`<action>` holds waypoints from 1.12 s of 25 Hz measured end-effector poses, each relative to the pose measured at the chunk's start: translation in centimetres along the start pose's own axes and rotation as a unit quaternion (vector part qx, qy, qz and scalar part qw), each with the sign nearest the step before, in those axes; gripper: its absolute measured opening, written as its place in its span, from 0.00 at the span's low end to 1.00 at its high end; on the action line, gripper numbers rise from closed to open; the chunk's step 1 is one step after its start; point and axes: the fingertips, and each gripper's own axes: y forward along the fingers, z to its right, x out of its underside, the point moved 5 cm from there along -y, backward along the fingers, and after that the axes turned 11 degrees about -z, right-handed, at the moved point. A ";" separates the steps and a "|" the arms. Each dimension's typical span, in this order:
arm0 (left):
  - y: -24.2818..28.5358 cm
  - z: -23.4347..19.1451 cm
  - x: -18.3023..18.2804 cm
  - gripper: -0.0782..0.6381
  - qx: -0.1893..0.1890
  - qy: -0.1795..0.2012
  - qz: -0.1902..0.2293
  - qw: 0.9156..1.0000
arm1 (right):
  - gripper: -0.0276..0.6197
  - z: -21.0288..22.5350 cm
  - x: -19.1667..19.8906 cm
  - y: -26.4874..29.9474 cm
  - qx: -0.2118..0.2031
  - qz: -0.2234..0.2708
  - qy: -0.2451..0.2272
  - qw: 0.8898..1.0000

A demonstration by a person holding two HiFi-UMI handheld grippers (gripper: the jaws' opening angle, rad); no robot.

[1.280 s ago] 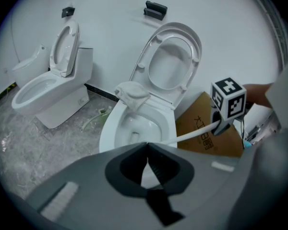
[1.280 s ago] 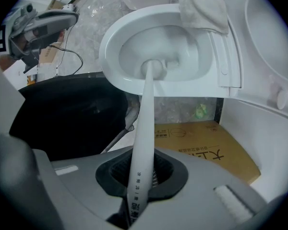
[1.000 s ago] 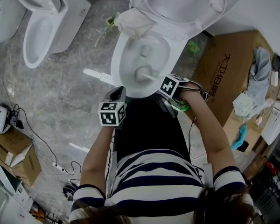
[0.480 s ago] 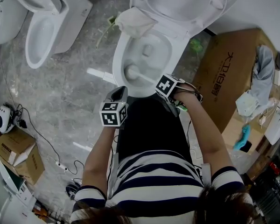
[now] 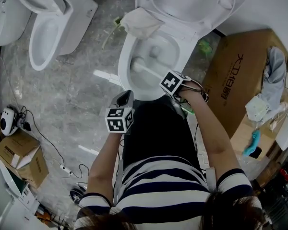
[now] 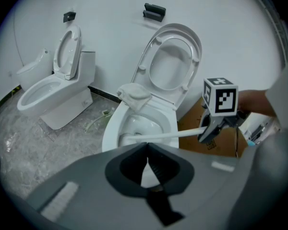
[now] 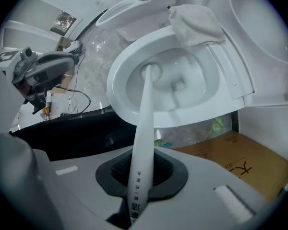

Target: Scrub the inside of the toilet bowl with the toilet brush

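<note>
Fingers of the right gripper (image 7: 139,178) clamp the toilet brush (image 7: 145,109), its head against the toilet bowl (image 7: 116,92) wall ahead of them. Scrubbing seems midway; fingers of the left gripper (image 6: 148,164) meet, empty.

Left gripper (image 6: 147,158), jaws together, empty; right gripper (image 7: 140,172) tight around toilet brush (image 7: 145,110)

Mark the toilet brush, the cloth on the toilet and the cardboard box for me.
toilet brush (image 7: 151,72), right gripper view, on its scrubbing head.
cloth (image 7: 196,25), right gripper view, middle of the fabric.
cardboard box (image 5: 240,95), head view, on its top face.
</note>
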 end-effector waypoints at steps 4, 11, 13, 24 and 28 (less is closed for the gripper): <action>0.0 0.0 0.0 0.11 -0.003 -0.007 0.001 1.000 | 0.09 1.3 -0.4 -0.3 0.012 0.019 0.022 0.999; -0.1 0.0 -0.6 0.11 -0.007 -0.013 0.007 1.000 | 0.09 4.3 -1.4 -1.6 0.041 0.059 0.058 0.996; -0.3 -0.1 -0.8 0.11 -0.007 -0.015 0.009 1.000 | 0.09 5.0 -1.5 -2.0 0.047 0.067 0.069 0.994; -1.3 0.2 -1.8 0.11 -0.007 -0.006 0.018 1.000 | 0.09 5.6 1.2 -1.4 0.039 0.071 0.113 0.990; -1.8 0.6 -2.0 0.11 -0.010 -0.004 0.025 1.000 | 0.09 4.9 2.5 -1.0 0.034 0.075 0.113 0.990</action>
